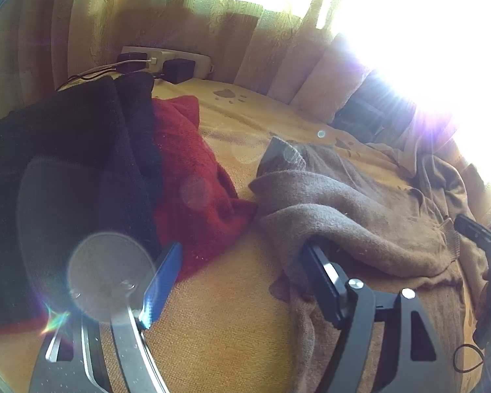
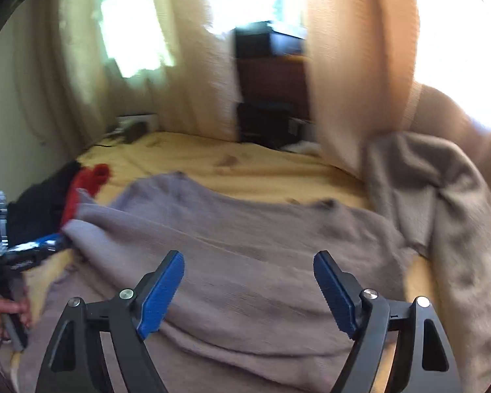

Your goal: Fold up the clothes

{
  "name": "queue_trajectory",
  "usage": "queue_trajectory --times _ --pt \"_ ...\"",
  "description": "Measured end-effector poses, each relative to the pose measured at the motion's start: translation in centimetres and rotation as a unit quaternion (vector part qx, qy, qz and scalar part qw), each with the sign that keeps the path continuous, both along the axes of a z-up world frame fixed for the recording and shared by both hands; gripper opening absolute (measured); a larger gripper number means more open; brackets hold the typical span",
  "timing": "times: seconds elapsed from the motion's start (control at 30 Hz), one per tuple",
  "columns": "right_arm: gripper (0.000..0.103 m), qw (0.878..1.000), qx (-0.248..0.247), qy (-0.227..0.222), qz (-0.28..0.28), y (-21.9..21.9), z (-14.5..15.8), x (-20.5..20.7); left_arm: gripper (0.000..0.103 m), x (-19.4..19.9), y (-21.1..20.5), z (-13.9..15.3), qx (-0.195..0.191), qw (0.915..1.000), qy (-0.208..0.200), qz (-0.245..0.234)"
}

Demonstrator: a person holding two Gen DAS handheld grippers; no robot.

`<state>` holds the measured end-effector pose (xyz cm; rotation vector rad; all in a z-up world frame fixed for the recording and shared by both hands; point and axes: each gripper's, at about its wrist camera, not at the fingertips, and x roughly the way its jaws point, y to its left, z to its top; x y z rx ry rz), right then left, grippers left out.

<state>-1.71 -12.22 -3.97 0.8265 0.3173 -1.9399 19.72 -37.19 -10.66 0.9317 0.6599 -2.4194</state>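
A grey-brown sweater (image 1: 360, 213) lies spread and rumpled on the yellow bed cover (image 1: 219, 327). My left gripper (image 1: 242, 249) stands open at the sweater's near left edge. Its right finger (image 1: 320, 278) is tucked under a fold of the knit, and its blue left pad (image 1: 163, 281) hangs free over the cover. In the right wrist view the sweater (image 2: 245, 229) fills the foreground, with one part (image 2: 442, 196) bunched up at the right. My right gripper (image 2: 248, 257) is open just above the sweater's body, with nothing between its pads. The left gripper (image 2: 32, 249) shows at the sweater's left edge.
A red garment (image 1: 193, 177) and a black one (image 1: 65, 147) are piled left of the sweater. A power strip with plugs (image 1: 167, 59) sits at the far edge by the curtains (image 1: 278, 49). Dark furniture (image 2: 268, 82) stands behind the bed. A hand (image 2: 3, 311) grips the left tool's handle.
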Motion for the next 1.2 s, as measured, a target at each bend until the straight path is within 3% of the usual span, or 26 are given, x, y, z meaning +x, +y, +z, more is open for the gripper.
queue_trajectory --times 0.07,0.13,0.3,0.4,0.43,0.47,0.5,0.6,0.8,0.9,1.03,1.1,1.13,1.17,1.2 --pt "0.083 0.996 -0.019 -0.014 0.087 -4.0 1.3 2.2 0.079 -0.1 -0.1 0.0 0.001 1.0 0.0 -0.002" --pt "0.083 0.989 -0.006 -0.006 0.148 -8.3 1.9 4.0 0.079 -0.1 -0.2 -0.1 0.003 1.0 0.002 -0.003" --pt "0.083 0.958 0.09 0.011 0.272 -17.6 -0.2 6.3 0.08 0.1 -0.6 -0.2 0.015 0.9998 0.009 -0.006" --pt "0.077 0.941 0.148 0.005 0.305 -20.5 -2.8 6.4 0.08 0.0 -0.5 -0.3 0.013 0.9999 0.007 -0.008" --pt "0.056 0.938 0.158 -0.01 0.31 -21.0 -3.4 6.4 0.08 -0.1 -0.4 -0.3 0.011 0.9999 0.005 -0.008" --pt "0.014 0.936 0.162 -0.019 0.311 -21.2 -3.7 6.4 0.08 -0.2 -0.4 -0.3 0.01 0.9999 0.003 -0.008" --pt "0.004 0.937 0.161 -0.001 0.309 -21.1 -3.6 7.0 0.08 -0.2 -0.3 -0.3 0.008 0.9999 0.001 -0.009" --pt "0.004 0.947 0.13 0.027 0.291 -20.6 -2.3 7.9 0.08 -0.4 -0.2 -0.3 0.003 0.9999 -0.004 -0.009" --pt "0.005 0.976 0.056 0.015 0.21 -20.8 -0.5 5.6 0.081 -0.8 -0.3 -0.4 -0.001 0.9999 -0.01 -0.011" --pt "0.006 0.974 0.062 -0.049 0.214 -22.1 -2.0 4.0 0.081 -0.9 -0.4 -0.4 -0.001 0.9999 -0.011 -0.012" --pt "0.014 0.978 0.075 -0.052 0.186 -22.5 -3.4 3.2 0.081 -0.8 -0.5 -0.5 0.0 0.9998 -0.01 -0.014" --pt "0.024 0.982 0.053 -0.047 0.175 -21.3 -2.9 3.0 0.081 -0.7 -0.5 -0.4 0.0 0.9998 -0.01 -0.015" --pt "0.041 0.984 0.04 -0.045 0.17 -20.6 -2.4 2.9 0.081 -0.7 -0.5 -0.4 0.0 0.9998 -0.01 -0.016" --pt "0.067 0.985 0.025 -0.041 0.166 -19.8 -2.0 2.8 0.081 -0.7 -0.6 -0.4 0.001 0.9998 -0.008 -0.016" --pt "0.075 0.986 0.005 -0.031 0.163 -18.7 -1.2 3.1 0.081 -0.6 -0.7 -0.4 0.003 0.9998 -0.007 -0.016"
